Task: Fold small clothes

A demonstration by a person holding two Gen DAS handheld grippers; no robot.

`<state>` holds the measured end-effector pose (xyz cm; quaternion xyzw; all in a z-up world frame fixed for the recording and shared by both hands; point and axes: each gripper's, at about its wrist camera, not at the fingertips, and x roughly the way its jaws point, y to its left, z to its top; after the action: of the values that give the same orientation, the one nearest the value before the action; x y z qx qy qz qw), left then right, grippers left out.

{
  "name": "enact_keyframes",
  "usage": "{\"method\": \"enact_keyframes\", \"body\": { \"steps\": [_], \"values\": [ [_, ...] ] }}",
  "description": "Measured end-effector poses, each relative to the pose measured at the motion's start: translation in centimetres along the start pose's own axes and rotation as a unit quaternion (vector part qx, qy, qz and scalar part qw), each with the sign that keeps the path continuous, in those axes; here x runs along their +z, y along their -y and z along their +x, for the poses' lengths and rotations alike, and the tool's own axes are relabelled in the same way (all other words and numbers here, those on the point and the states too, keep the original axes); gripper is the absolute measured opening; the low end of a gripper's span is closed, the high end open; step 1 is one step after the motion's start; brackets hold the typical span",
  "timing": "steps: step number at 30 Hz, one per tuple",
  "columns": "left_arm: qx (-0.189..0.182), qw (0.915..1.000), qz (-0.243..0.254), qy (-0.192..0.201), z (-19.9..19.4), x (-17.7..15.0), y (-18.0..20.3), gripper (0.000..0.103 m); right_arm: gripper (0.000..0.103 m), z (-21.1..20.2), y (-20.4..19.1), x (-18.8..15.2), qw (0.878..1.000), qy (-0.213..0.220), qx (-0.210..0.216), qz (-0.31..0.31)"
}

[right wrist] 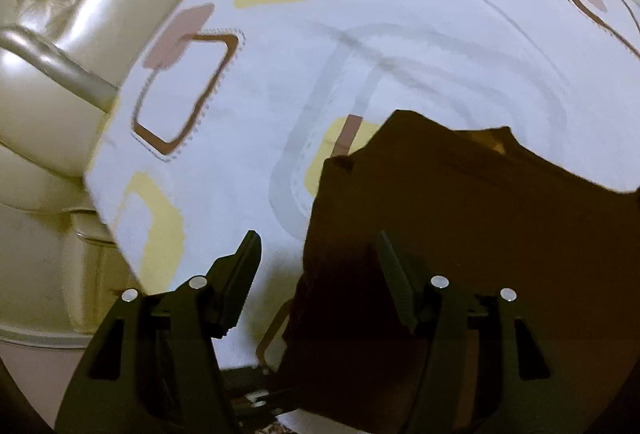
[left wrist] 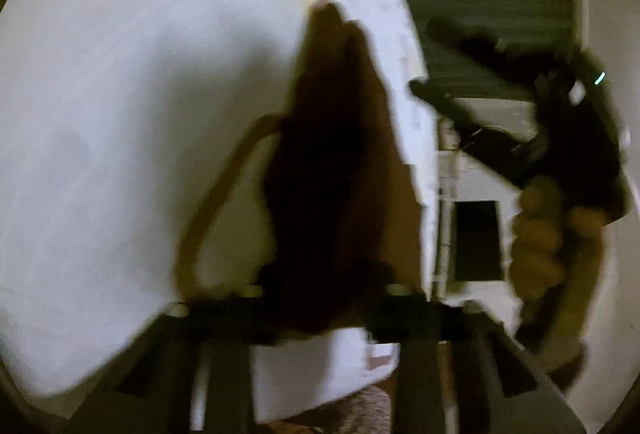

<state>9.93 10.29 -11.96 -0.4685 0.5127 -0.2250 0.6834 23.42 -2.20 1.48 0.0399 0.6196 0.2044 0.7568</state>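
Dark brown garment (right wrist: 460,234), seemingly bunched, lies on the patterned sheet (right wrist: 280,53).

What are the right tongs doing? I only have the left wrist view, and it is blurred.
Observer: The right tongs are open and hold nothing. One finger is over the garment, the other over the sheet.
Reviewer: The surface looks plain white to me. Is it?
Observer: No. The sheet is printed with yellow and brown squares.
Reviewer: Is anything beside it?
Observer: A cream padded sofa lies past the sheet's left edge.
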Motion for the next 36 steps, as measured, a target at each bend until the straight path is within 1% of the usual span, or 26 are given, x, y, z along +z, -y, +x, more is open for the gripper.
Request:
{"method": "enact_keyframes", "body": {
  "steps": [2,3,5,8,9,10,12,13,14,15,16,17,18,19,20,21,25,26,28,29,31,33,35,36],
  "values": [
    [-0.007,0.9999,-0.007,0.014,0.0,-0.4,-0.4,0.016,0.062,1.0,-1.0,0.5,1.0,-0.009,-0.025,-0.01],
    [-0.007,0.9998,-0.008,0.015,0.0,-0.4,-0.3,0.016,0.064,1.8,-1.5,0.8,0.999,-0.014,-0.045,-0.013],
    [-0.014,0.9994,-0.023,0.021,-0.1,-0.3,-0.3,0.019,0.065,3.1,-2.1,1.3,0.997,-0.02,-0.075,-0.011],
    [-0.03,0.9982,-0.045,0.026,-0.1,-0.2,-0.3,0.029,0.065,5.4,-2.9,1.9,0.991,-0.041,-0.125,-0.016],
    [-0.035,0.9976,-0.052,0.03,-0.2,-0.1,-0.1,0.034,0.065,6.0,-3.0,2.0,0.989,-0.048,-0.14,-0.02],
    [-0.037,0.9973,-0.054,0.032,-0.1,-0.1,0.1,0.04,0.066,6.5,-3.2,2.0,0.987,-0.052,-0.15,-0.024],
    [-0.03,0.9976,-0.051,0.037,0.1,-0.1,0.9,0.047,0.066,7.5,-3.4,2.0,0.981,-0.06,-0.179,-0.037],
    [-0.023,0.9979,-0.046,0.039,0.2,-0.1,1.3,0.047,0.065,7.9,-3.4,2.0,0.979,-0.063,-0.187,-0.04],
    [-0.015,0.9984,-0.035,0.042,0.4,-0.1,1.7,0.047,0.06,8.3,-3.2,1.8,0.978,-0.066,-0.195,-0.04],
    [-0.009,0.9987,-0.026,0.042,0.7,-0.2,2.0,0.037,0.055,8.5,-3.1,1.7,0.977,-0.066,-0.2,-0.042],
    [-0.002,0.9992,-0.015,0.037,1.2,-0.2,2.1,0.016,0.04,8.5,-3.0,1.6,0.974,-0.065,-0.211,-0.048],
    [0.001,0.9996,-0.013,0.026,1.7,-0.3,2.0,0.011,0.027,8.5,-2.9,1.6,0.972,-0.063,-0.218,-0.055],
    [0.0,0.9997,-0.017,0.018,2.2,-0.5,1.6,0.009,0.021,8.4,-2.7,1.5,0.973,-0.063,-0.216,-0.059],
    [-0.008,0.9995,-0.023,0.021,2.2,-0.5,1.3,0.008,0.013,8.2,-2.3,1.5,0.974,-0.062,-0.21,-0.057],
    [-0.01,0.9995,-0.024,0.021,2.2,-0.5,1.3,0.008,0.012,7.8,-1.9,1.5,0.977,-0.059,-0.198,-0.052],
    [-0.008,0.9995,-0.022,0.022,2.0,-0.5,1.5,0.008,0.012,7.5,-1.5,1.5,0.98,-0.055,-0.185,-0.045],
    [0.028,0.9986,0.018,0.042,1.5,-1.1,3.8,0.008,0.011,5.3,0.3,1.2,0.991,-0.029,-0.13,-0.02],
    [0.032,0.9982,0.022,0.045,1.1,-1.9,4.3,0.008,0.01,4.4,0.9,1.0,0.994,-0.019,-0.109,-0.014],
    [0.035,0.9976,0.034,0.048,0.8,-2.2,5.3,0.008,0.01,3.1,1.7,0.9,0.996,-0.009,-0.086,-0.005],
    [0.041,0.9969,0.044,0.051,0.7,-2.4,6.1,0.008,0.01,2.0,2.4,0.8,0.998,0.001,-0.066,0.001],
    [0.048,0.9955,0.06,0.055,0.3,-2.7,7.6,0.008,0.01,0.3,2.9,0.4,0.999,0.014,-0.046,0.008],
    [0.055,0.9939,0.078,0.056,0.2,-3.2,9.6,0.008,0.01,-1.7,4.1,0.2,0.999,0.03,-0.016,0.018],
    [0.061,0.992,0.095,0.057,-0.5,-3.1,10.3,0.008,0.01,-4.1,5.3,-0.5,0.999,0.047,0.002,0.027],
    [0.065,0.9906,0.107,0.056,-0.4,-3.5,11.5,0.008,0.01,-4.9,5.6,-0.6,0.998,0.055,0.014,0.03]
  ]
}}
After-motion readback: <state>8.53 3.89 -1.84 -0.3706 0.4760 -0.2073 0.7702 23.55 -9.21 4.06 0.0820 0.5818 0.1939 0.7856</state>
